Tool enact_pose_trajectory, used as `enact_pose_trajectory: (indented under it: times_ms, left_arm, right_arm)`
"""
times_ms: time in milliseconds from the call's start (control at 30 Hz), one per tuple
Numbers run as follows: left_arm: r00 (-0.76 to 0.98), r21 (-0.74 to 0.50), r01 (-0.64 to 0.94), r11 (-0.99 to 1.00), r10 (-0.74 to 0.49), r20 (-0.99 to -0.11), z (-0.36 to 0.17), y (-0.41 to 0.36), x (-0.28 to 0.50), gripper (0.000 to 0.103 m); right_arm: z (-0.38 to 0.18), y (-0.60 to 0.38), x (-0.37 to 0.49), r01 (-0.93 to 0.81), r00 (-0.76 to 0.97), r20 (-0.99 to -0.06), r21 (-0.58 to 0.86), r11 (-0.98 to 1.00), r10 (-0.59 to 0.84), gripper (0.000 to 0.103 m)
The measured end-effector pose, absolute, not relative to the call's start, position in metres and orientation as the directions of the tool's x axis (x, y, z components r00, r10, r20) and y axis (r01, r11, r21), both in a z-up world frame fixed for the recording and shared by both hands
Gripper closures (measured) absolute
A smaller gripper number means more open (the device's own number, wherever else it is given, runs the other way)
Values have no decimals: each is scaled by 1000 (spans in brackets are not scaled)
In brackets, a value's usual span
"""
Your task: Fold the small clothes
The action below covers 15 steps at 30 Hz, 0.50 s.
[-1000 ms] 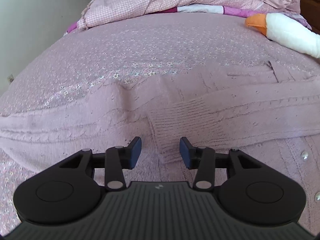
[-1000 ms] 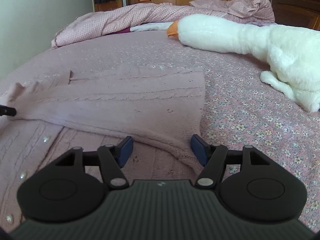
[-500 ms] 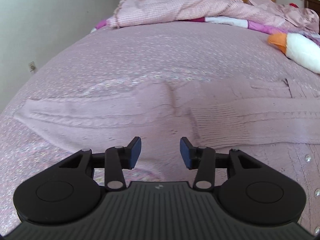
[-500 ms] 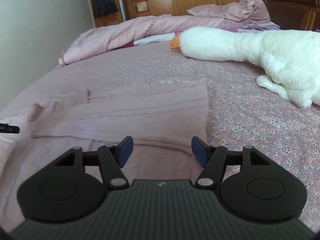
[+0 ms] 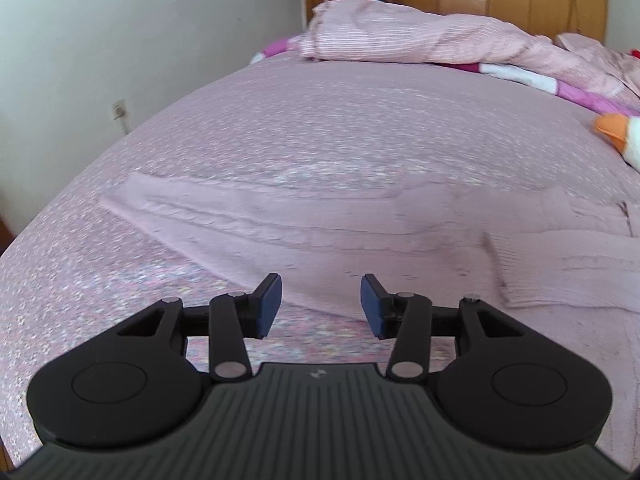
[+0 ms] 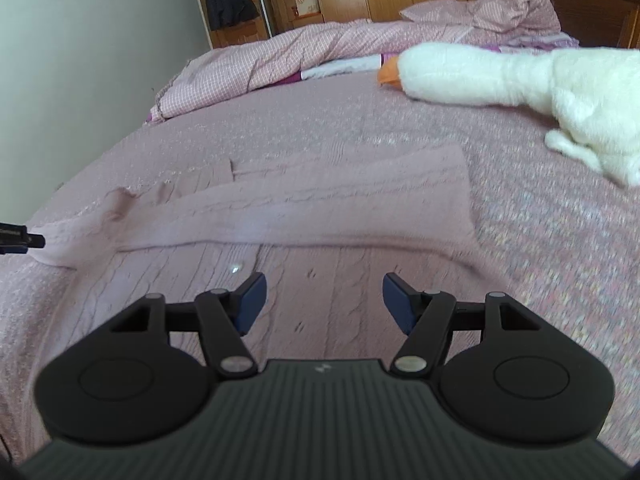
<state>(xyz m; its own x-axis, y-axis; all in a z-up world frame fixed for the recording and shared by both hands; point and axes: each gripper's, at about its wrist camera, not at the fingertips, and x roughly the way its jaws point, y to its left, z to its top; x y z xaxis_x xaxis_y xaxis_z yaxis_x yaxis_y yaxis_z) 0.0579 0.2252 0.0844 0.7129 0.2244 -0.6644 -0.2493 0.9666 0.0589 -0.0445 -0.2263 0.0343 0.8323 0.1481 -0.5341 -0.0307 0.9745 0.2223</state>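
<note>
While the pink knit cardigan (image 6: 304, 216) lies flat on the floral bedspread (image 5: 320, 120), one sleeve folded across, the left gripper (image 5: 320, 304) and right gripper (image 6: 322, 300) hover over it, both spread wide and empty; a white plush goose (image 6: 500, 76) rests at two o'clock.

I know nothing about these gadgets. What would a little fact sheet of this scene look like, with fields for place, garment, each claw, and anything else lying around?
Place: a bed with a pink flowered bedspread
Garment: a pink knitted cardigan lying flat, one sleeve folded across the body, the other sleeve stretched out sideways
Left claw: open, holding nothing, above the outstretched sleeve's lower edge
Right claw: open, holding nothing, above the cardigan's body
Nearby: a white toy goose with an orange beak, a rumpled checked quilt at the far end
</note>
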Motion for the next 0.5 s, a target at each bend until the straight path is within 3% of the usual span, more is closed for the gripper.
enact_pose_trajectory:
  times_ms: [500]
  left_arm:
    - [663, -83, -473, 877, 293, -689, 58, 312, 67, 44]
  right_arm:
    - [22, -204, -50, -6, 801, -583, 219, 976, 136, 36]
